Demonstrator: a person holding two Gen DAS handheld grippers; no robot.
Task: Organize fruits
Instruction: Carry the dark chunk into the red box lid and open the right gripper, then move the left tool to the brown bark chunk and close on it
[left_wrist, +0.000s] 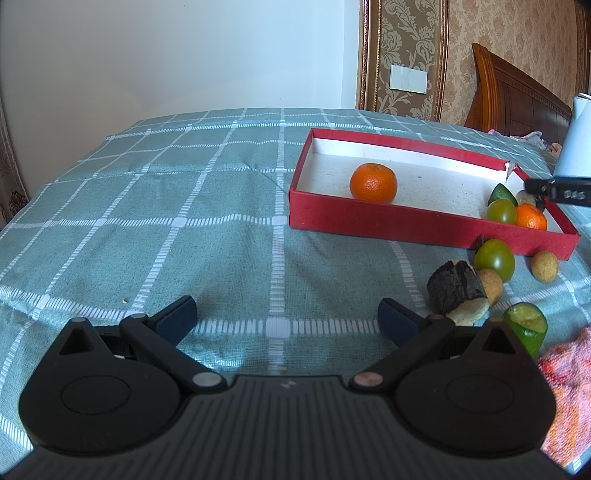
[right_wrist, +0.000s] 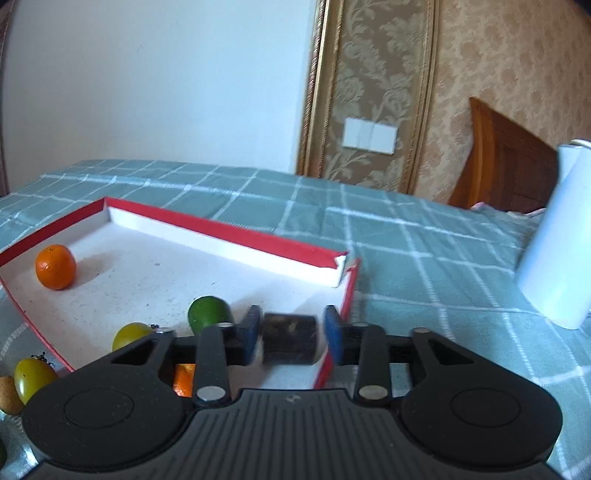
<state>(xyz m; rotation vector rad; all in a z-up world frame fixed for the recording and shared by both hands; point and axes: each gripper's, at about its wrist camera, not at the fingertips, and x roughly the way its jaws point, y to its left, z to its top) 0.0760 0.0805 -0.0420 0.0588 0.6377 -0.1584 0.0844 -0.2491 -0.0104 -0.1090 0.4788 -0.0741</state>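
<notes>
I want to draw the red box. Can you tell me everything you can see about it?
The red box is a shallow, open tray that looks like cardboard, red outside and on the rim, speckled white inside. It lies flat on the checked green cloth. One far corner is torn open. Inside are two oranges, green fruits and a dark chunk. More fruit lies on the cloth against its near wall.
</notes>
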